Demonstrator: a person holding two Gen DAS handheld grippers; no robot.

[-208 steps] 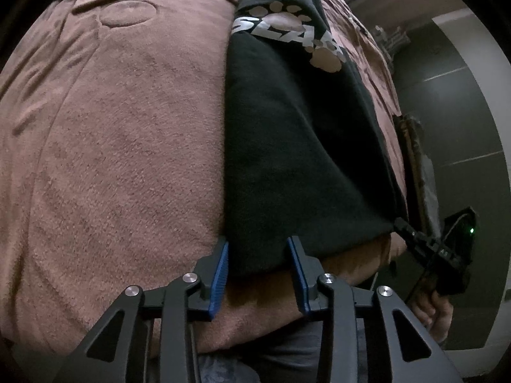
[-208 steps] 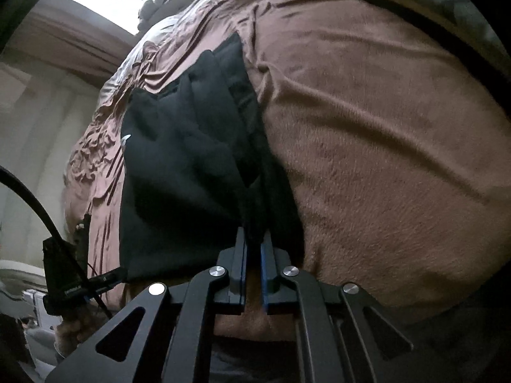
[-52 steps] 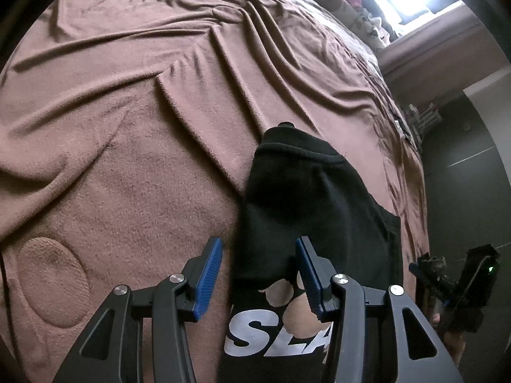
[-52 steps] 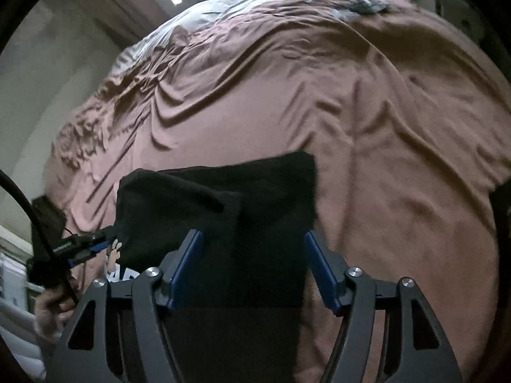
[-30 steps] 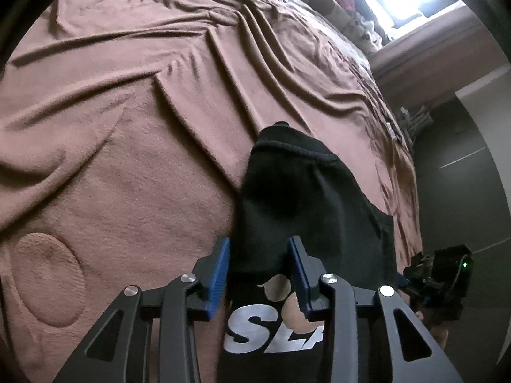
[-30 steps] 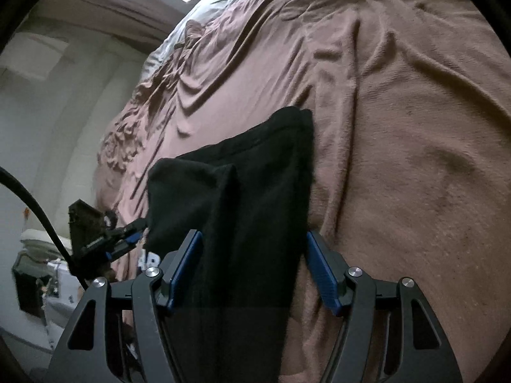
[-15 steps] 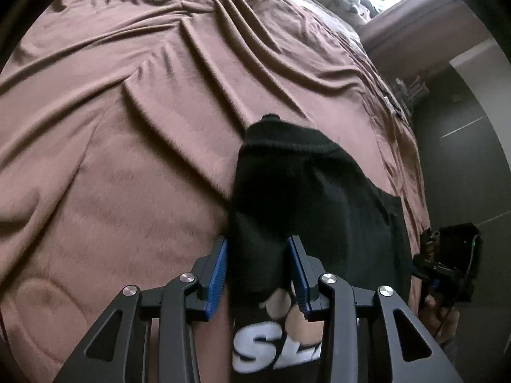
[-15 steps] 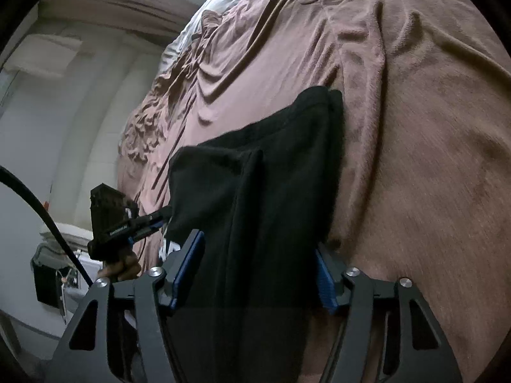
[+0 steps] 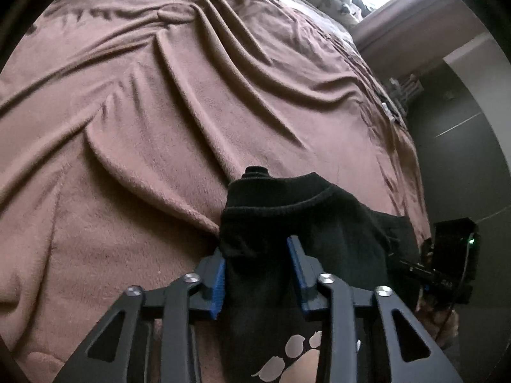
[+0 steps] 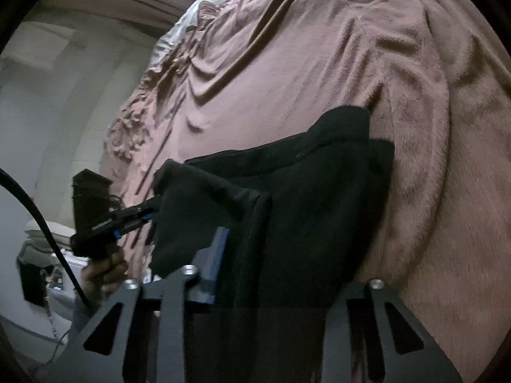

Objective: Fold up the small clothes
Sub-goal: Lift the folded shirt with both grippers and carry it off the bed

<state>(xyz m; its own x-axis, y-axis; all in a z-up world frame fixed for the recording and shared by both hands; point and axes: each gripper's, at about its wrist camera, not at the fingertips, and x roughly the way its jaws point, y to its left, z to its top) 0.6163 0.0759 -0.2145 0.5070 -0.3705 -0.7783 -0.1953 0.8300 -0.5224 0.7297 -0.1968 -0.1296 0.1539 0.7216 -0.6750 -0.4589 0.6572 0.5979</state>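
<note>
Two close wrist views along gripper fingers, sharing black garment [image 9: 306,223] on blanket [image 9: 159,111].

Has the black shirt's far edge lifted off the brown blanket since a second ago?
Yes. In the right wrist view the black shirt has risen and bunched toward the right gripper, its far corner now raised above the brown blanket.

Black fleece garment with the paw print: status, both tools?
Left tool open, straddling black fleece garment. Right tool open around it too. Brown blanket beneath, nothing blocking.
</note>
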